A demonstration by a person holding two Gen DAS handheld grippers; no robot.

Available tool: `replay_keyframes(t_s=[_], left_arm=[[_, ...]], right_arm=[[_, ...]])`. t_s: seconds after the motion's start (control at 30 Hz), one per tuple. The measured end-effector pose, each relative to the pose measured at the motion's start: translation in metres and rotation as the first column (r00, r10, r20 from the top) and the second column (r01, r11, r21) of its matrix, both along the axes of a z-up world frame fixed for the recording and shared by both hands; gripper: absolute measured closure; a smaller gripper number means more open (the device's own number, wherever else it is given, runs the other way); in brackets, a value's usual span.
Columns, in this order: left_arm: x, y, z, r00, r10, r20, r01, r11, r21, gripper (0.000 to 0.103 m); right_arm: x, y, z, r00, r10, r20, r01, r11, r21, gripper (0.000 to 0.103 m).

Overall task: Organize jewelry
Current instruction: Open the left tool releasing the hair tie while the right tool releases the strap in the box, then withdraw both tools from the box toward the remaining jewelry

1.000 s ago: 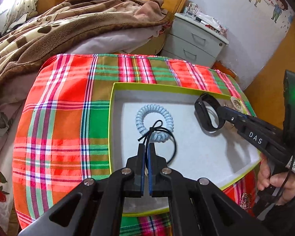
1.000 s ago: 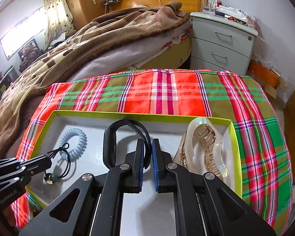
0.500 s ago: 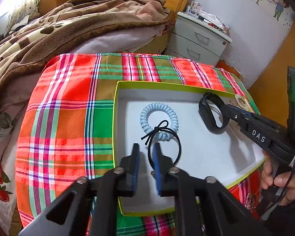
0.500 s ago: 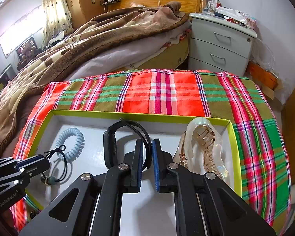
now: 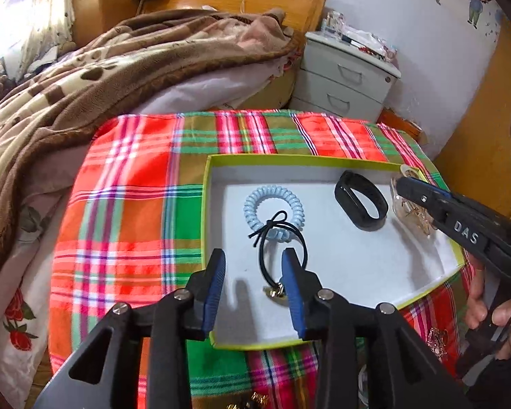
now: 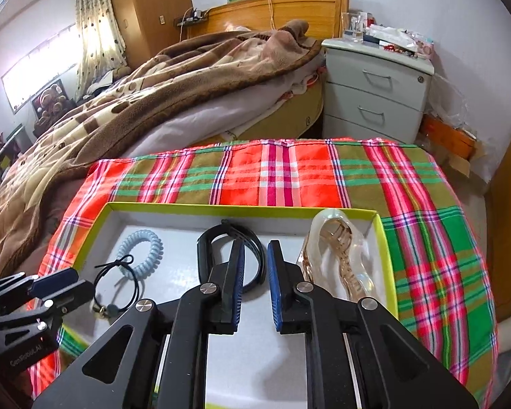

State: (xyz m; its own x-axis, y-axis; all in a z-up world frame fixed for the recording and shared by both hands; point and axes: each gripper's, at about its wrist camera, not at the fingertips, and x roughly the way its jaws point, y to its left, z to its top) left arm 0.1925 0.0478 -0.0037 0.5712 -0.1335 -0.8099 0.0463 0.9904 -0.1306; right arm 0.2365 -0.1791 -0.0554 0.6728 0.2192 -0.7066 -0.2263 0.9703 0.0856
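A white tray with a lime-green rim lies on the plaid cloth. In it are a pale blue coil hair tie, a black cord hair tie with a bow and a charm, a black wristband and a clear hair claw with a gold comb. My left gripper is open, just above the cord tie. My right gripper is open, over the wristband.
The plaid cloth covers a small table beside a bed with a brown blanket. A grey nightstand stands behind. Small gold trinkets lie on the cloth near the tray's front right corner.
Both grippers opened. The left let go of the black cord tie, which now lies in the tray. The right let go of the black wristband, which now rests in the tray.
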Motion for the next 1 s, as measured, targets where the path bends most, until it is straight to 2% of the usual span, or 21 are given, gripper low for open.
replay_keyframes(t_s=[0.07, 0.3, 0.37, 0.43, 0.83, 0.9, 0.93, 0.97, 1.0], left_arm=[[-0.006, 0.001, 0.006, 1.0, 0.007, 0.03, -0.008, 0.999, 0.031, 0.066], [-0.035, 0.005, 0.018, 0.996, 0.008, 0.091, -0.014, 0.998, 0.06, 0.064], [-0.041, 0.008, 0.02, 0.995, 0.016, 0.099, -0.022, 0.998, 0.062, 0.062], [-0.048, 0.012, 0.021, 0.994, 0.033, 0.109, -0.041, 0.997, 0.069, 0.055], [-0.085, 0.041, 0.016, 0.988, 0.061, 0.143, -0.059, 0.998, -0.017, 0.048], [-0.09, 0.044, 0.012, 0.99, 0.058, 0.13, -0.054, 0.998, -0.034, 0.048], [-0.092, 0.045, 0.011, 0.99, 0.059, 0.126, -0.055, 0.998, -0.036, 0.048], [-0.095, 0.045, 0.01, 0.991, 0.056, 0.123, -0.053, 0.998, -0.028, 0.048], [-0.097, 0.044, 0.008, 0.992, 0.048, 0.119, -0.046, 0.999, -0.017, 0.048]], right_arm=[[-0.008, -0.001, 0.004, 1.0, -0.003, 0.012, 0.003, 1.0, 0.007, 0.088], [-0.039, -0.004, 0.017, 0.999, 0.0, 0.054, -0.002, 1.0, 0.026, 0.088], [-0.048, -0.004, 0.018, 0.998, -0.003, 0.061, 0.0, 0.999, 0.036, 0.088], [-0.056, -0.004, 0.018, 0.998, 0.001, 0.062, -0.004, 0.999, 0.047, 0.088], [-0.095, 0.001, 0.001, 0.996, 0.082, 0.033, -0.084, 0.995, 0.059, 0.087], [-0.098, 0.001, -0.004, 0.995, 0.094, 0.022, -0.095, 0.993, 0.068, 0.076], [-0.1, 0.001, -0.006, 0.994, 0.108, 0.015, -0.108, 0.991, 0.074, 0.057], [-0.102, 0.002, -0.009, 0.992, 0.127, 0.008, -0.127, 0.989, 0.082, 0.049], [-0.104, 0.003, -0.012, 0.99, 0.143, 0.0, -0.142, 0.986, 0.082, 0.049]])
